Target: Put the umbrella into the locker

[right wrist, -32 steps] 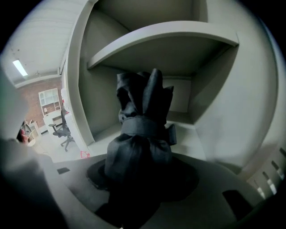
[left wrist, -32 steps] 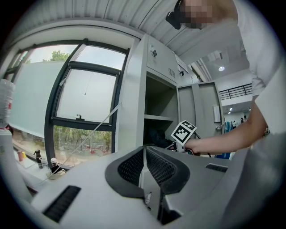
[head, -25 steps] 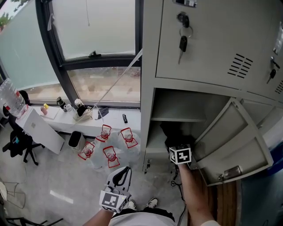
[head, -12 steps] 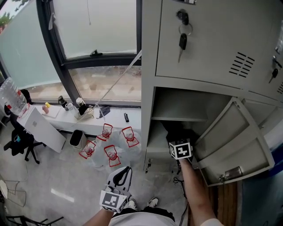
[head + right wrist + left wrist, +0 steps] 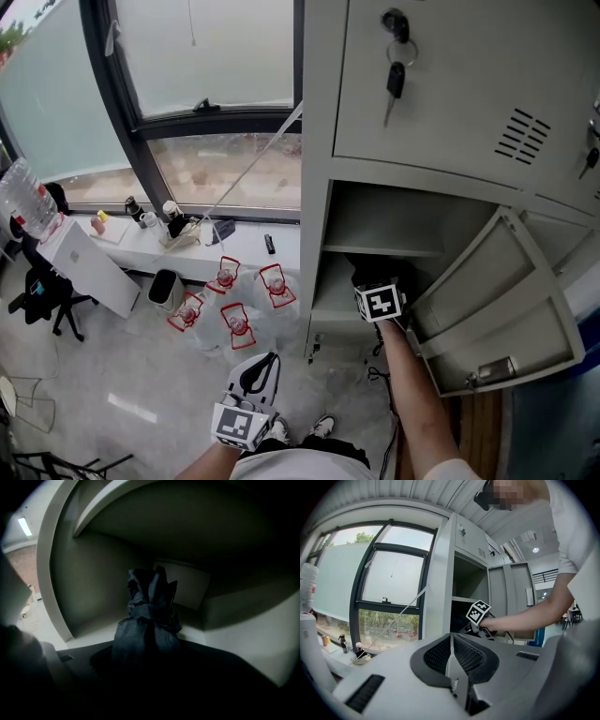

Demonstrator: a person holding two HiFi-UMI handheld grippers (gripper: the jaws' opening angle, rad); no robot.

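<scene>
Two-jaw left gripper [image 5: 450,637]: closed, empty.
Right gripper [image 5: 374,284]: we clasp dark folded fabric umbrella [image 5: 147,620] inside grey metal locker [image 5: 317,141].

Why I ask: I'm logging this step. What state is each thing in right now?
umbrella: folded, gripped, inside the lower locker compartment.
right gripper: shut on the umbrella.
left gripper: shut, empty.
lower locker door: open.
upper locker door: shut, key in its lock.

Bright daylight from window [image 5: 225,56]; murky locker [image 5: 93,588] interior
</scene>
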